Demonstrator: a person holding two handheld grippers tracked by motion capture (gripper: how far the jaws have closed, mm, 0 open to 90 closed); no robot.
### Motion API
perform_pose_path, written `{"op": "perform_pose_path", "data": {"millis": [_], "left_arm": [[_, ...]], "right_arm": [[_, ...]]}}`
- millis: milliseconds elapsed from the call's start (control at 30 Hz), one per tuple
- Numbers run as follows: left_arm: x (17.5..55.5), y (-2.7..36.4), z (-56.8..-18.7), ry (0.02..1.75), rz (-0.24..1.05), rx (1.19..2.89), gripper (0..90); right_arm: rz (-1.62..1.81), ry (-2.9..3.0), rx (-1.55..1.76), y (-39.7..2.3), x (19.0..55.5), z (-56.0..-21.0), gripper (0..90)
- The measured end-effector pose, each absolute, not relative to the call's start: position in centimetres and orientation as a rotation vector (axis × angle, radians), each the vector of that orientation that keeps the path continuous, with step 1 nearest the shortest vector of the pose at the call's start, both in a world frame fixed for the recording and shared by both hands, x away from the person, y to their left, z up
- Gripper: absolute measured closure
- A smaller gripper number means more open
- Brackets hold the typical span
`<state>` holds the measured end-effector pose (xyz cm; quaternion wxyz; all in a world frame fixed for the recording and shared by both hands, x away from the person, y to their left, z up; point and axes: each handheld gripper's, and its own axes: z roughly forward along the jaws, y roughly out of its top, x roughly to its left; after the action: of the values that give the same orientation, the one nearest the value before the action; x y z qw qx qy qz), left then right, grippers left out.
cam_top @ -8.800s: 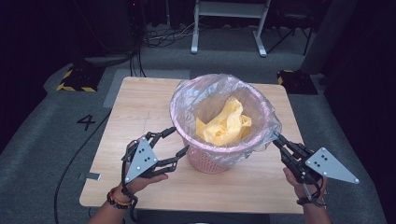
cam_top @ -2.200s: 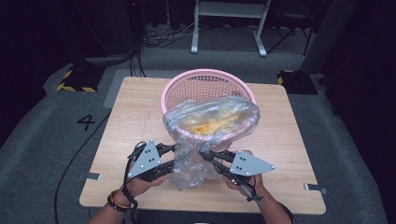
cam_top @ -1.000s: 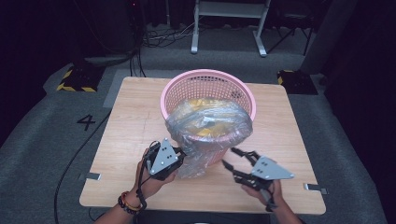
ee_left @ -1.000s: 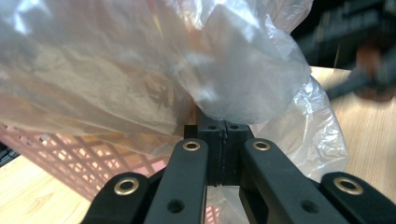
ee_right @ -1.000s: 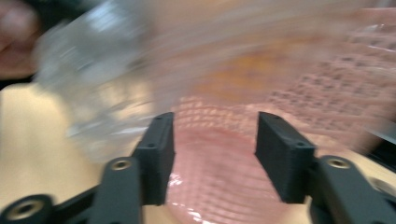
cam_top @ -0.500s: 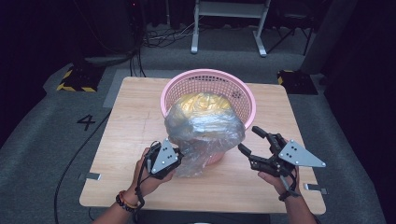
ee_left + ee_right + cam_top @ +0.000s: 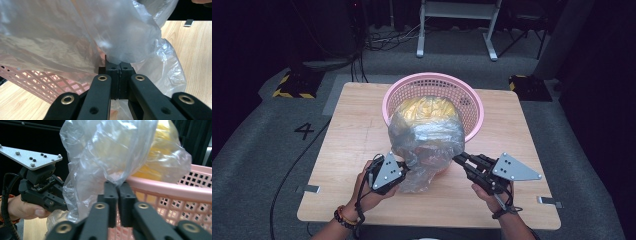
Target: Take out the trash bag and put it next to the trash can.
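Step in hand (judged): lifting clear bag (image 7: 427, 137) w/ yellow contents out of pink basket (image 7: 472, 107). Bag sits over basket's near rim. Left tongs (image 7: 119, 72) clenched on bag film; right tongs (image 7: 118, 192) clenched on film at rim. Next: raise both evenly, clear rim w/o tearing.

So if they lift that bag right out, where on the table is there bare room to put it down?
The widest bare wood lies left of the pink basket, running to the table edge. A narrower strip lies right of the basket, above the right gripper. The front middle is crowded: the plastic bag droops there between the left gripper and the right.
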<state>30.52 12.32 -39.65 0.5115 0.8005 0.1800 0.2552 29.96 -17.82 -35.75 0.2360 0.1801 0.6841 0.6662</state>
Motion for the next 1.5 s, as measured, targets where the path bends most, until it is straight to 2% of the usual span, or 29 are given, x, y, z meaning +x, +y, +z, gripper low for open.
{"op": "perform_pose_path", "data": {"millis": [267,500,600,700,900,1067,1300,1500], "left_arm": [[30.1,12.6,-38.9,0.419,0.583,1.880,89.1],[28.6,13.8,-37.4,0.390,0.555,1.737,80.5],[28.4,14.5,-36.8,0.425,0.520,1.641,67.0],[28.4,14.9,-36.2,0.462,0.510,1.586,47.5],[28.8,14.3,-35.3,0.529,0.496,1.568,31.0],[28.7,13.5,-34.6,0.578,0.530,1.580,24.0],[28.9,12.8,-35.3,0.679,0.619,1.628,24.5],[30.0,12.2,-36.4,0.729,0.575,1.686,27.2]], "right_arm": [[1.753,1.918,0.373,-15.6,29.9,-35.7,90.0],[1.623,1.988,0.204,-12.4,29.6,-36.2,90.0],[1.591,2.014,0.177,-11.5,29.8,-36.6,90.0],[1.558,2.046,0.147,-10.7,30.1,-37.1,90.0],[1.437,2.067,0.077,-9.1,30.2,-38.4,90.0],[1.348,2.055,0.029,-8.0,29.8,-39.3,90.0],[1.265,2.019,-0.047,-7.2,29.0,-40.1,90.0],[1.221,1.996,-0.098,-6.5,28.3,-41.0,90.0]]}}
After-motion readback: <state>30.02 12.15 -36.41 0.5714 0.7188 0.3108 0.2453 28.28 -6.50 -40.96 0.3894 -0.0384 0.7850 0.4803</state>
